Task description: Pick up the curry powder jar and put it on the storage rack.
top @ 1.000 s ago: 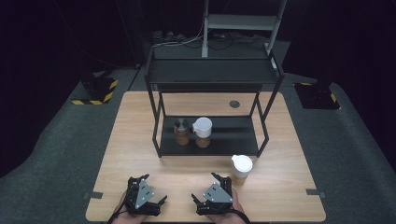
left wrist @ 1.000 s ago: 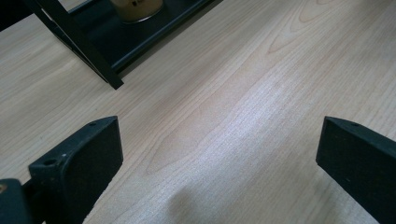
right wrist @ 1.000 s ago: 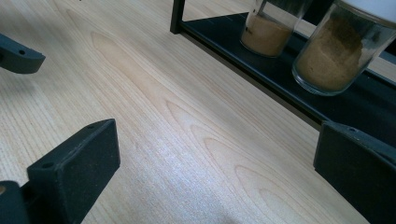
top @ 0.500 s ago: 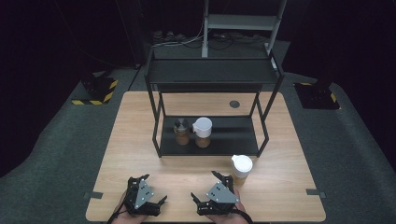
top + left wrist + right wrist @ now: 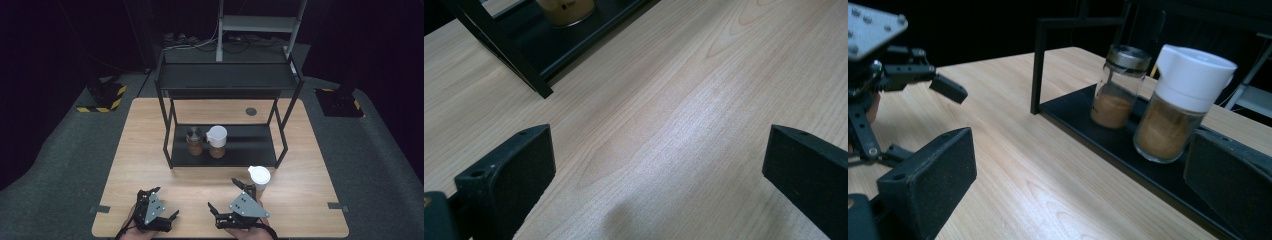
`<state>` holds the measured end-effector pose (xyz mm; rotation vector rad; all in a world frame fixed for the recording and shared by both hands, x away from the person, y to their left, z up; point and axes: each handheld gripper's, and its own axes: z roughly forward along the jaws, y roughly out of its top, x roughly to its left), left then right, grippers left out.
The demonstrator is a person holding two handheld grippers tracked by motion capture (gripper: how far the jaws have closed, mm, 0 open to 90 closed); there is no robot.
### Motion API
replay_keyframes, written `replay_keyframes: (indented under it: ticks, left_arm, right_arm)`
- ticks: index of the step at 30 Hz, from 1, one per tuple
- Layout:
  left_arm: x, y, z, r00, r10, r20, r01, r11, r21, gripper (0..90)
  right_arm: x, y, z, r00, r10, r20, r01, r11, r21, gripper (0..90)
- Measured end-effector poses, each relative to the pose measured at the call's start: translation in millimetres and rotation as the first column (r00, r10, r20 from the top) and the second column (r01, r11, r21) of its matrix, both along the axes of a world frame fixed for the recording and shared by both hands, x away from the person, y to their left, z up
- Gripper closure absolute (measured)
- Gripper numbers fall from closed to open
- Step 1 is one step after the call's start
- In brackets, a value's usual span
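Note:
A black two-level rack (image 5: pixel 227 80) stands on the wooden table (image 5: pixel 140 150). Its lower shelf holds a metal-capped spice jar (image 5: pixel 194 141) (image 5: pixel 1118 87) and a white-capped spice jar (image 5: pixel 217 141) (image 5: pixel 1178 105), side by side. A second white-capped jar (image 5: pixel 259 178) stands on the table in front of the rack's right leg. My left gripper (image 5: pixel 165 202) (image 5: pixel 659 145) rests open near the front edge, over bare wood. My right gripper (image 5: pixel 223 194) (image 5: pixel 1080 155) is open too, just left of the loose jar, pointing at the two shelved jars. Nothing is between either pair of jaws.
The rack's front left leg (image 5: pixel 499 45) and a jar base (image 5: pixel 566 7) lie ahead of my left gripper. The left gripper's fingers (image 5: pixel 948 89) show at the left of the right gripper view. A round grommet (image 5: pixel 251 111) sits behind the rack. Dark floor surrounds the table.

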<state>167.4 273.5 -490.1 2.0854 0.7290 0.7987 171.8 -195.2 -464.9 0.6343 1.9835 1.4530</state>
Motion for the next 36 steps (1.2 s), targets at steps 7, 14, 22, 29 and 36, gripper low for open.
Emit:
replay_keyframes:
  ticks: [7,14,22,29,36]
  left_arm:
    - [0.4,0.4,0.2,1.0,-0.002,-0.002,0.002,1.0,-0.001,0.9]
    - [0.8,1.1,0.2,1.0,-0.002,-0.004,0.002,1.0,-0.005,1.0]
    - [1.1,1.7,0.0,1.0,-0.001,-0.007,0.001,0.9999,-0.012,1.0]
    - [1.3,1.9,0.0,1.0,-0.001,-0.008,0.001,0.9999,-0.014,1.0]
    - [1.4,2.4,0.1,1.0,-0.003,-0.009,0.002,0.9999,-0.016,1.0]
  right_arm:
    - [-1.5,-9.9,7.9,0.9998,-0.017,0.011,0.016,0.999,0.041,0.0]
    - [-1.7,-16.6,12.2,0.9993,-0.036,0.009,0.035,0.997,0.064,0.0]
    - [-0.6,-26.5,17.2,0.9978,-0.065,0.012,0.064,0.995,0.075,0.0]
    - [2.1,-35.7,19.1,0.9959,-0.09,0.003,0.09,0.992,0.085,0.0]
    - [3.4,-44.7,19.3,0.9915,-0.13,0.001,0.13,0.987,0.094,0.0]
